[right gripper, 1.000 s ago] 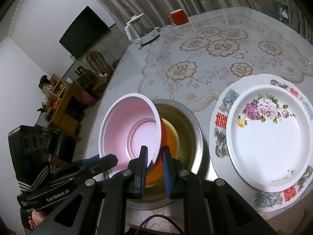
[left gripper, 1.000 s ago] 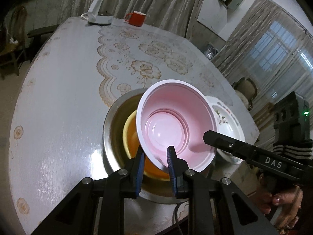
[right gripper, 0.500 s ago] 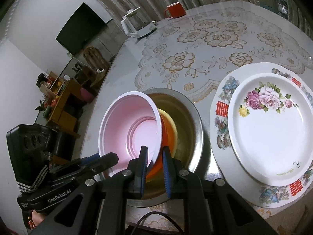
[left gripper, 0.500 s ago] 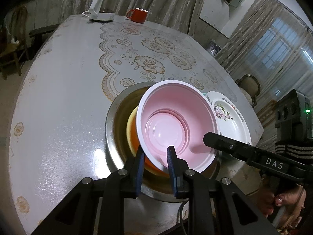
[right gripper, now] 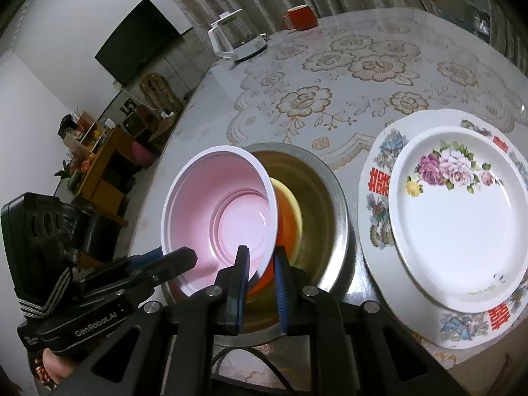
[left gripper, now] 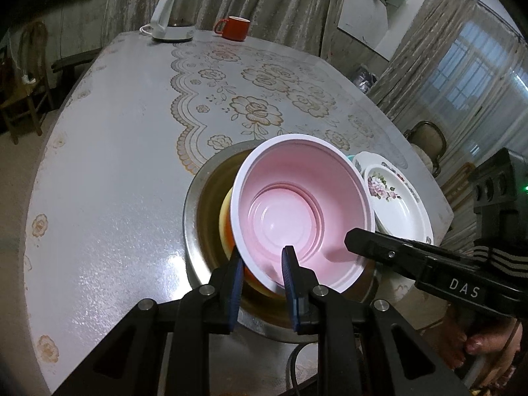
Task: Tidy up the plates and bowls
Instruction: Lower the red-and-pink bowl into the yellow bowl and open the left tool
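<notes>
A pink plastic bowl (left gripper: 297,211) (right gripper: 224,211) hangs tilted over a steel basin (left gripper: 198,204) (right gripper: 330,198). Inside the basin lies an orange bowl with a yellow rim (right gripper: 287,217). My left gripper (left gripper: 263,257) is shut on the pink bowl's near rim. My right gripper (right gripper: 262,254) is shut on the rim at the bowl's other side. Each gripper shows in the other's view: the right gripper (left gripper: 359,242) and the left gripper (right gripper: 178,257). To the right of the basin, a small flowered plate (right gripper: 455,224) rests on a larger patterned plate (right gripper: 376,178).
A white kettle (left gripper: 175,16) and a red mug (left gripper: 236,28) stand at the table's far end. The lace-patterned tablecloth (left gripper: 257,112) covers the round table between them and the basin. The table's near edge runs just below the basin. Chairs stand beyond the table's sides.
Both grippers keep their hold on the pink bowl's rim. The bowl hangs over the basin as before; only the views have shifted slightly.
</notes>
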The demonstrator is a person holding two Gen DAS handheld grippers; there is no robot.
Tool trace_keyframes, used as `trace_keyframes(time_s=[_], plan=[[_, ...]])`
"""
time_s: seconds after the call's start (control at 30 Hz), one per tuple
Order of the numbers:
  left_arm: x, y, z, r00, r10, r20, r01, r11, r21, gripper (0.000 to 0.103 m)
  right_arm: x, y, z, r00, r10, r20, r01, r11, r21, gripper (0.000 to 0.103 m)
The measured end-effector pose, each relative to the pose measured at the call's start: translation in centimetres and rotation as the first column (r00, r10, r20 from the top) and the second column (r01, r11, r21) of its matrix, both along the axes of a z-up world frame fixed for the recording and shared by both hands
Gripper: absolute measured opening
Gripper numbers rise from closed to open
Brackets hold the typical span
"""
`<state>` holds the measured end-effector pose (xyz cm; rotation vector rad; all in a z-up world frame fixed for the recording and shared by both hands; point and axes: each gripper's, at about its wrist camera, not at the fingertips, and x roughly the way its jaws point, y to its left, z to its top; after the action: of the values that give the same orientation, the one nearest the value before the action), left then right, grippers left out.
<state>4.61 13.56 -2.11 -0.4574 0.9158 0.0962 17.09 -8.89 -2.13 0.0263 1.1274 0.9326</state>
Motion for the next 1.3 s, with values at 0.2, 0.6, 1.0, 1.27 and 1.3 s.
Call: trace_keyframes(time_s=[0.2, 0.6, 1.0, 1.27, 1.3], plan=[[0.0, 0.0, 0.0, 1.000, 0.005, 0.003, -0.005, 1.000, 0.004, 0.023, 0.1, 0.0, -0.1, 1.000, 0.001, 0.000, -0.001, 1.000, 0.003, 0.015], [0.3, 0.1, 0.1, 1.000, 0.003, 0.006, -0.003, 1.000, 0.031, 0.023, -0.1, 0.1, -0.6, 1.000, 0.000, -0.025, 0.000, 1.000, 0.004, 0.020], [0.5, 0.4, 0.1, 1.000, 0.012, 0.003, -0.012, 1.000, 0.008, 0.023, -0.1, 0.8, -0.1, 0.999, -0.008, 0.033, 0.009, 0.999, -0.034, 0.030], [0.3, 0.8, 0.6, 1.000, 0.020, 0.019, -0.020, 0.999, -0.044, 0.034, -0.3, 0.3, 1.0, 0.993, -0.018, 0.119, 0.023, 0.999, -0.042, 0.030], [0.2, 0.7, 0.7, 1.000, 0.021, 0.024, -0.020, 0.999, -0.044, 0.035, -0.4, 0.3, 1.0, 0.992, -0.017, 0.126, 0.022, 0.999, -0.043, 0.030]])
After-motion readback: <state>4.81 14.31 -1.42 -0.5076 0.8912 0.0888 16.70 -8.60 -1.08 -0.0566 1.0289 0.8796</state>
